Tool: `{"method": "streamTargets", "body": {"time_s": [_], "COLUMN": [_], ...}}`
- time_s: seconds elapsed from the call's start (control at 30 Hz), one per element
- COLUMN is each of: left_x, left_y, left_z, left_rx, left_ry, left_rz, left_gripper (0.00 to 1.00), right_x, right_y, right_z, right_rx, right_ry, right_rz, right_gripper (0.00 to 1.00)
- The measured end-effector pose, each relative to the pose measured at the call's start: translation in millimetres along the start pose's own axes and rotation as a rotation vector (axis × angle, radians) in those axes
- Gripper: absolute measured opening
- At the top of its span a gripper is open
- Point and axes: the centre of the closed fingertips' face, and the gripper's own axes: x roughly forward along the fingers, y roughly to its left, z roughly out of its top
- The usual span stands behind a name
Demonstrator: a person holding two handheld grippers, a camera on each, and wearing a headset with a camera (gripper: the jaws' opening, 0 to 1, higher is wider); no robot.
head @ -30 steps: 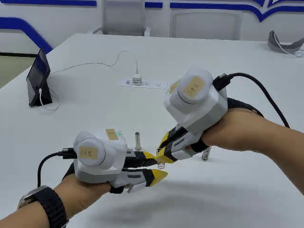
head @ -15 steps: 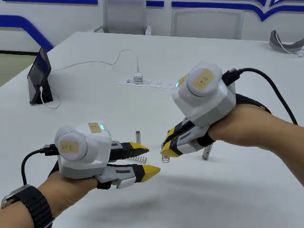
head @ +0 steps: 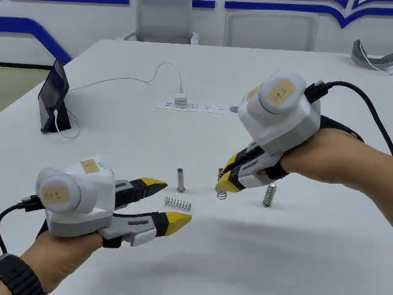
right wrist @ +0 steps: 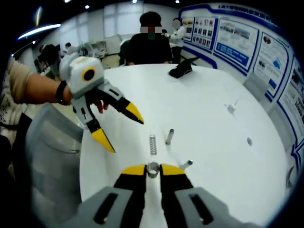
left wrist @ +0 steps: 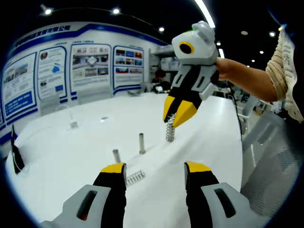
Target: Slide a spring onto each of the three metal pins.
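Three metal pins stand in a row on the white table. The nearest pin (head: 180, 179) (left wrist: 117, 155) (right wrist: 169, 136) is bare. A loose spring (head: 177, 203) (left wrist: 135, 177) (right wrist: 153, 144) lies flat in front of it, just off the tips of my open left gripper (head: 167, 201) (left wrist: 156, 168) (right wrist: 122, 133). My right gripper (head: 227, 182) (left wrist: 179, 111) (right wrist: 152, 170) is shut on a second spring (head: 221, 194) (left wrist: 170, 130), which hangs beside the middle pin (left wrist: 141, 142) (right wrist: 186, 164). The far pin carries a spring (head: 269, 194).
A power strip (head: 187, 106) with a plugged charger and cable lies mid-table. A dark tablet (head: 52, 93) stands at the left edge. Chairs line the far side. A person (right wrist: 152, 40) sits across the table in the right gripper view.
My left gripper drew back to the left, leaving the loose spring lying in sight. My right gripper carried its spring up and to the right, to the middle pin.
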Motion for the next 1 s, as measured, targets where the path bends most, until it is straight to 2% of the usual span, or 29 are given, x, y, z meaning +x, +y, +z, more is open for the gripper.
{"method": "streamTargets", "body": {"time_s": [0.37, 0.73, 1.0], "left_x": [-15.5, -9.9, -9.5], "left_y": [-2.8, -6.7, -7.4], "left_z": [-9.6, -7.1, -5.8], "left_rx": [-0.017, -0.036, -0.038], "left_ry": [0.007, -0.014, -0.021], "left_rz": [0.044, 0.053, 0.058], "left_gripper": [0.56, 0.58, 0.58], "right_x": [-3.5, -7.3, 1.6], "right_y": [-15.2, -40.4, -62.2], "right_z": [2.1, 9.8, 10.2], "right_rx": [0.023, 0.055, 0.104], "right_ry": [-0.029, -0.068, -0.093], "right_rz": [-0.033, -0.092, -0.130], "right_gripper": [0.12, 0.12, 0.12]}}
